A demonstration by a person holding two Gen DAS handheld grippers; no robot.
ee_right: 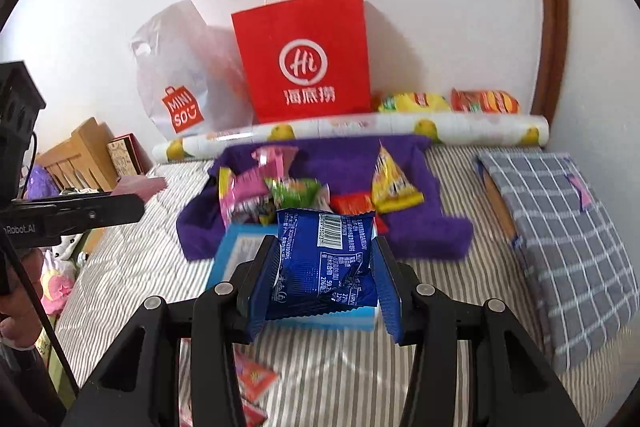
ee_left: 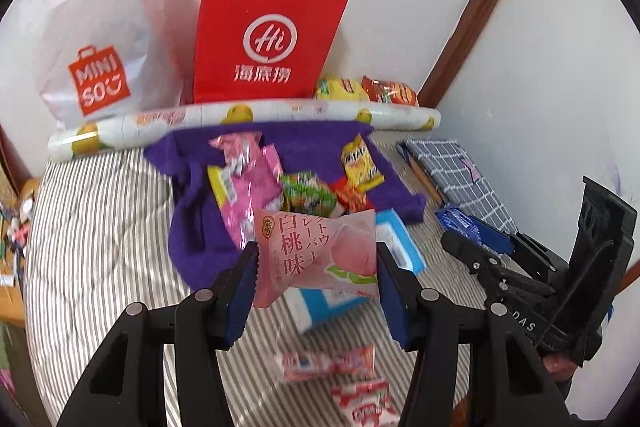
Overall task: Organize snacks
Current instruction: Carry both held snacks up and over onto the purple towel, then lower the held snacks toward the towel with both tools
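My left gripper [ee_left: 316,287] is shut on a pink peach snack packet [ee_left: 316,259] and holds it above the striped bed. My right gripper [ee_right: 324,283] is shut on a blue snack packet [ee_right: 326,259] over a light blue box [ee_right: 236,255]. The right gripper also shows at the right of the left wrist view [ee_left: 480,247]. A purple cloth [ee_left: 192,227] lies ahead with a pile of snacks: a pink pack [ee_left: 248,183], a green pack [ee_left: 306,193], a yellow pack [ee_left: 360,163] and a red pack [ee_left: 352,197].
A red paper bag [ee_left: 268,35] and a white Miniso bag [ee_left: 104,39] stand against the wall behind a printed roll [ee_left: 240,119]. Chip bags [ee_left: 368,91] lie beside them. A grey checked pillow [ee_right: 560,235] lies right. Red-white packets [ee_left: 328,367] lie near me.
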